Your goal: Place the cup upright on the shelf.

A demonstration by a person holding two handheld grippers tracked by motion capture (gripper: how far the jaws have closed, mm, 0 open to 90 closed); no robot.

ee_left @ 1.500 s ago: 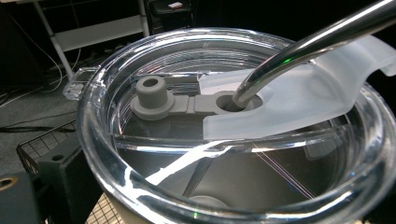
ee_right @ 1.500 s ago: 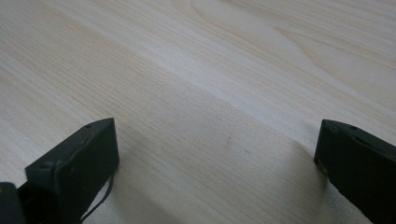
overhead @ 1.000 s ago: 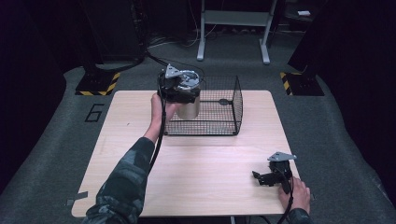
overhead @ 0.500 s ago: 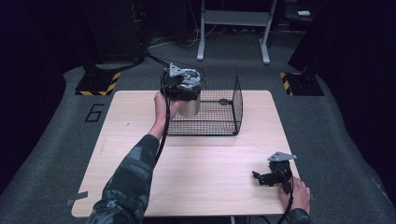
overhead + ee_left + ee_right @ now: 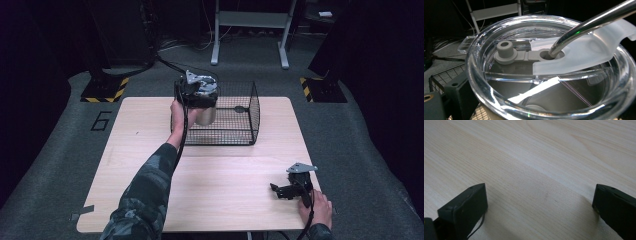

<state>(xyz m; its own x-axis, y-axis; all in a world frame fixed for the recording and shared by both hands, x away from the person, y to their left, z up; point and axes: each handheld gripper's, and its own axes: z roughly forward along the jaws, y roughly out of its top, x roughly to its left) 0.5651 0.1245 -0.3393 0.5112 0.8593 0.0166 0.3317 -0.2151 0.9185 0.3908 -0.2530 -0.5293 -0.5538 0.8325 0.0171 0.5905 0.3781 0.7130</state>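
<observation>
A steel tumbler [image 5: 206,116] with a clear lid [image 5: 549,75] and a bent metal straw [image 5: 586,25] is held at the left end of the black wire basket [image 5: 240,120]. My left gripper [image 5: 197,90] is shut on the tumbler just below its rim, and one black finger [image 5: 459,92] presses its side. A grey plug [image 5: 505,50] sits in the lid. I cannot tell whether the tumbler rests on the basket's floor. My right gripper [image 5: 280,191] lies open on the table near the front right corner, its fingers [image 5: 466,207] wide apart over bare wood.
The wooden table [image 5: 220,190] carries the basket at its far middle. Basket mesh [image 5: 441,77] lies below the tumbler. A metal stand [image 5: 250,20] stands on the dark floor behind the table.
My left gripper has carried the tumbler slightly right and farther over the basket. The right gripper has stayed still.
</observation>
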